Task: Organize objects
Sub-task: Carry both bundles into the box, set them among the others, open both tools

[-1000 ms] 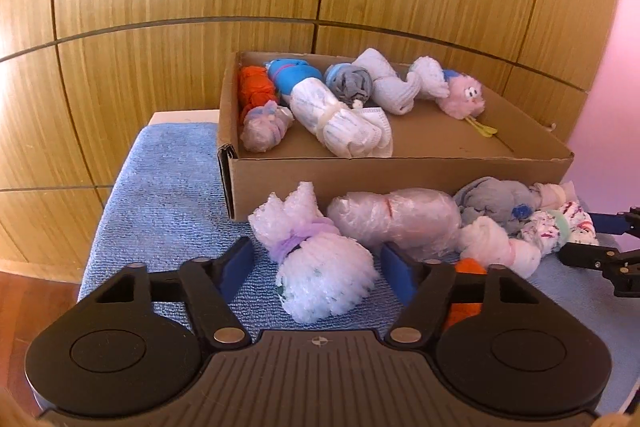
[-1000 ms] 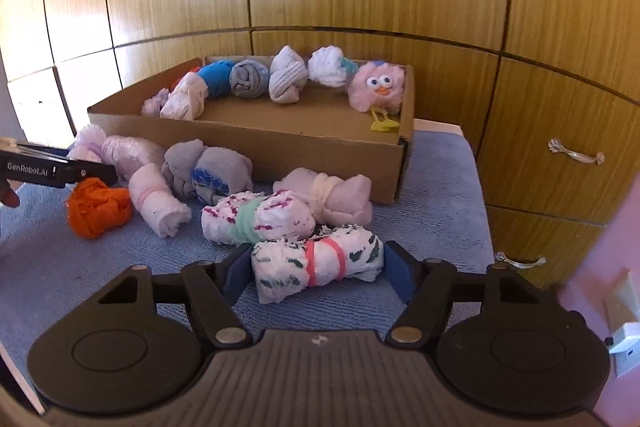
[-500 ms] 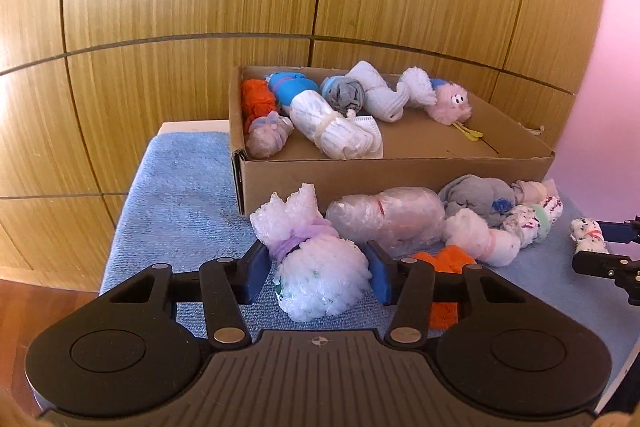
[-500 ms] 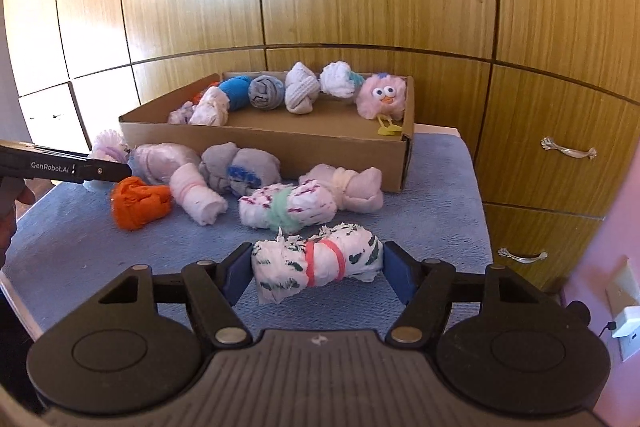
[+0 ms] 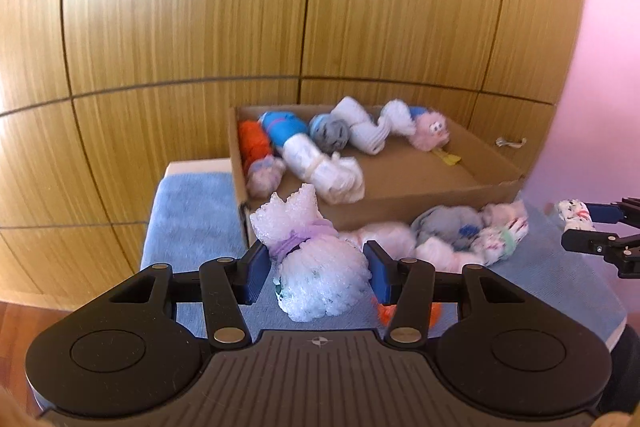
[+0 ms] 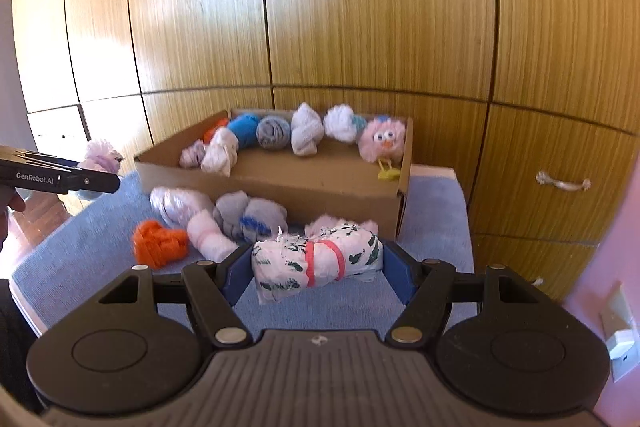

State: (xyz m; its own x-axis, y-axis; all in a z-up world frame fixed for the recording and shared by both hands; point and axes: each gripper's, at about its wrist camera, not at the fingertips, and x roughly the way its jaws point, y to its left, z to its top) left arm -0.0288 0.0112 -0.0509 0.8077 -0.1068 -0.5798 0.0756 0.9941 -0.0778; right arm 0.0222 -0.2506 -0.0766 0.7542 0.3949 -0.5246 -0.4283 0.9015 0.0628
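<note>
My left gripper (image 5: 316, 273) is shut on a white foam-net bundle tied with a purple band (image 5: 316, 267) and holds it above the blue towel (image 5: 188, 215). My right gripper (image 6: 316, 273) is shut on a white, green-printed roll with a red band (image 6: 320, 263), also lifted. A cardboard box (image 5: 424, 203) behind holds several rolled socks and a pink fluffy toy (image 6: 382, 141). More rolls lie in front of the box: an orange one (image 6: 160, 243), a pink one (image 6: 210, 237), a grey-blue one (image 6: 250, 213).
Wooden cupboard doors (image 6: 360, 7) stand behind the box. The towel's front edge is near me. The left gripper shows at the left of the right wrist view (image 6: 100, 163), the right gripper at the right of the left wrist view (image 5: 576, 223).
Both grippers closed on their bundles and lifted them off the towel, rising and pulling back a little from the box.
</note>
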